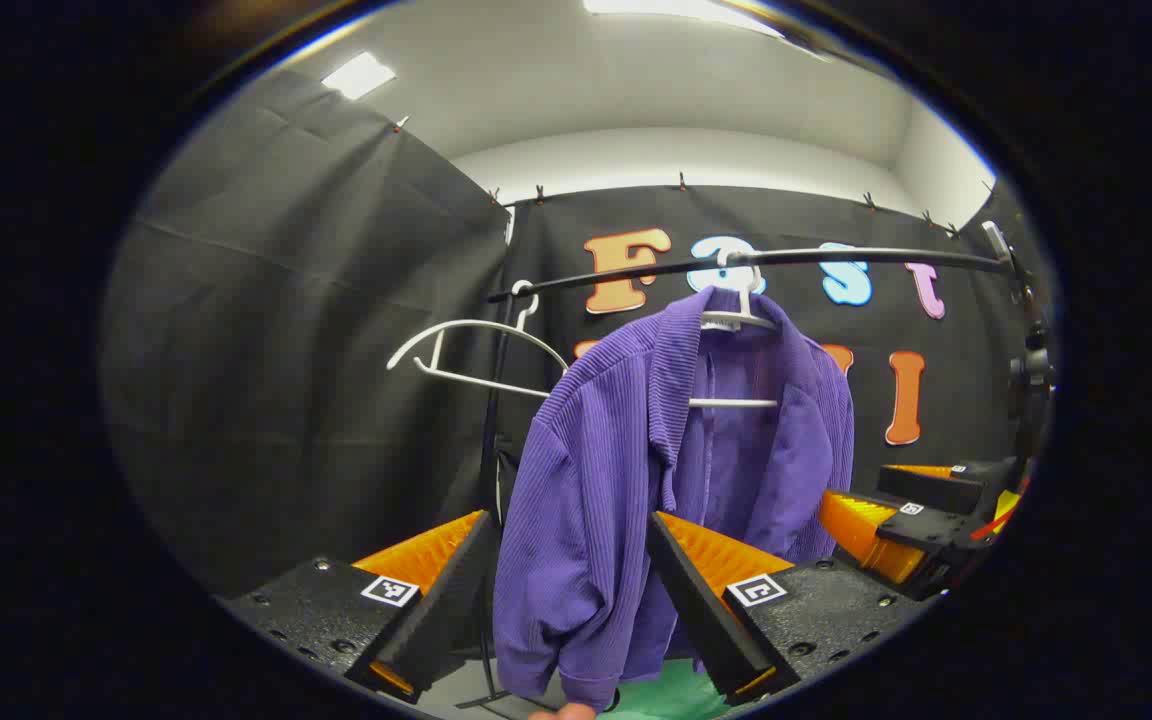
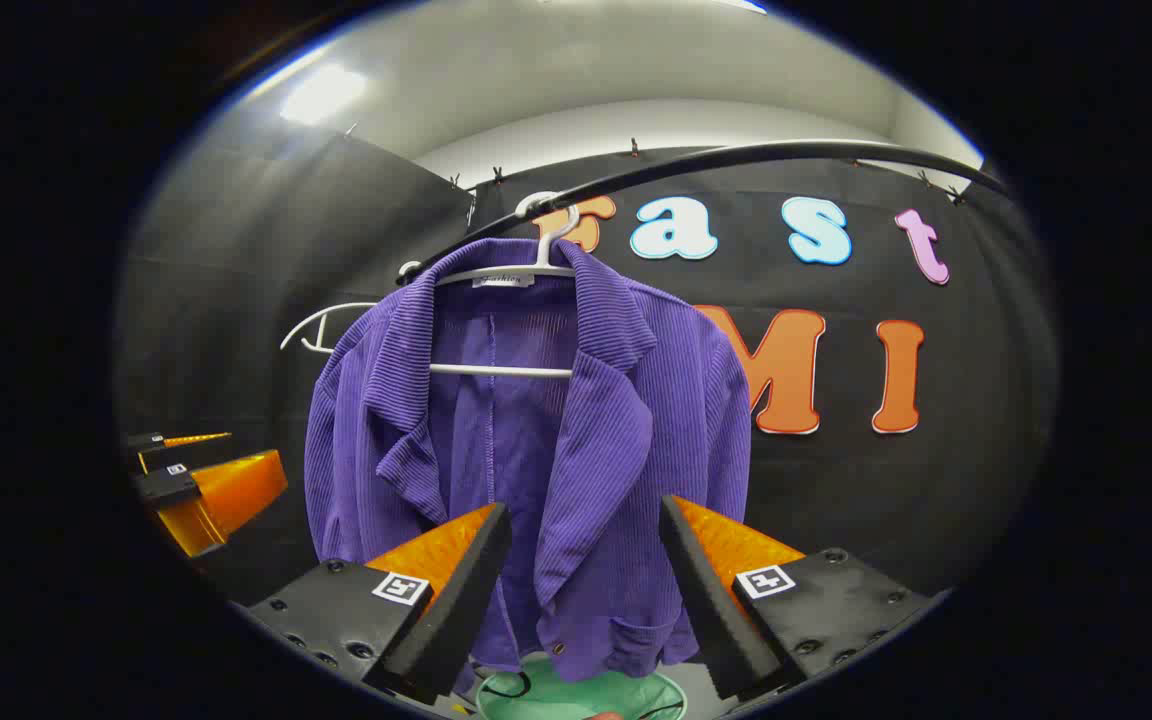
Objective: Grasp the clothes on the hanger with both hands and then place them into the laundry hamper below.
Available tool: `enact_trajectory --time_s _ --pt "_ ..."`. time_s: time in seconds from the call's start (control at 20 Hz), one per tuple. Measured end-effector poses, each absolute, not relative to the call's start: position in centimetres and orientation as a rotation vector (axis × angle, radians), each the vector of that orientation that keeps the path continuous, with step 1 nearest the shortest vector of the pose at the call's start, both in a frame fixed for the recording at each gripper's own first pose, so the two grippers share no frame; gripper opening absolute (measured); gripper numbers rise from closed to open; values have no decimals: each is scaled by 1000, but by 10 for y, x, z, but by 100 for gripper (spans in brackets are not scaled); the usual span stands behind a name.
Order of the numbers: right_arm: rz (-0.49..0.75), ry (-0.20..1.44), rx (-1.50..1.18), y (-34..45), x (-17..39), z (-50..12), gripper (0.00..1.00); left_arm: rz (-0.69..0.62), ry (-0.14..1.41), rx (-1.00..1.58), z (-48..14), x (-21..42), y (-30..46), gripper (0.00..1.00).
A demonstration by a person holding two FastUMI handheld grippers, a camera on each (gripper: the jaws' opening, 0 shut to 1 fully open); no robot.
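Left gripper view – jacket: the purple ribbed jacket (image 1: 626, 480) is hanging on a white hanger (image 1: 736, 320) from the dark rail (image 1: 836, 257), with its near sleeve dropping between the fingers.
Left gripper view – left tongs (image 1: 568, 600): they are standing apart, clamping nothing yet; the cloth is lying in the gap, but I cannot tell whether it is touching either finger.
Left gripper view – other items: an empty white hanger (image 1: 466, 355) is hanging toward the rail's left end; the right tongs (image 1: 896, 520) are showing at the right edge.
Right gripper view – right tongs (image 2: 584, 590): they are standing apart, facing the jacket's front panel (image 2: 586, 470).
Right gripper view – hamper: the green laundry hamper (image 2: 586, 695) is sitting directly below the hem.
Risk: closing on one thin fold is likely to let the cloth slip; pulling straight down risks the collar snagging and dragging the hanger off the rail.
Writing: a small label on the hanger is too blurred to read.
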State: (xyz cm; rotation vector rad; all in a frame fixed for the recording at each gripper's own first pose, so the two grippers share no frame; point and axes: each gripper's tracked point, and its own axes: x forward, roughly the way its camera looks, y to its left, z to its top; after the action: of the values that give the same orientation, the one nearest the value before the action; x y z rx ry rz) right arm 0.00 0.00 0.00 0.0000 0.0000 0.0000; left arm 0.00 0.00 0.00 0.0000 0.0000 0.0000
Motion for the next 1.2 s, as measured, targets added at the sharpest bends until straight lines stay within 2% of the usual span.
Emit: enact_trajectory --time_s 0.05,0.35,0.4,0.45,0.5,0.55,0.8,1.0,1.05,1.1,1.15,1.2 --pt "19 -9 -3 0 -3 2 96 17 -9 -20 2 -3 -2 97" --pt "27 -72 62 -23 -32 11 96 72 -95 -13 20 -13 -29 97" --pt "21 -70 67 -28 -37 8 92 71 -108 -17 22 -15 -38 94" --pt "25 -66 77 -33 -41 6 96 66 -107 -26 21 -16 -46 95" --pt "30 -63 93 -36 -43 5 91 62 -96 -37 18 -16 -53 99" --pt "30 -61 106 -40 -44 3 92 63 -85 -49 15 -18 -57 94" --pt "33 -72 133 -55 -44 7 91 105 -71 -35 19 -27 -53 95" --pt "82 -60 148 -46 -24 -3 92 148 -98 10 33 -32 -42 96" --pt "93 -51 158 -43 -16 -7 96 160 -107 18 36 -34 -40 97" --pt "99 -46 166 -42 -7 -10 92 176 -111 21 38 -37 -38 95" --pt "111 -42 174 -38 3 -13 96 187 -112 22 39 -40 -37 95" --pt "128 -37 182 -32 10 -16 96 192 -114 25 41 -44 -38 94"
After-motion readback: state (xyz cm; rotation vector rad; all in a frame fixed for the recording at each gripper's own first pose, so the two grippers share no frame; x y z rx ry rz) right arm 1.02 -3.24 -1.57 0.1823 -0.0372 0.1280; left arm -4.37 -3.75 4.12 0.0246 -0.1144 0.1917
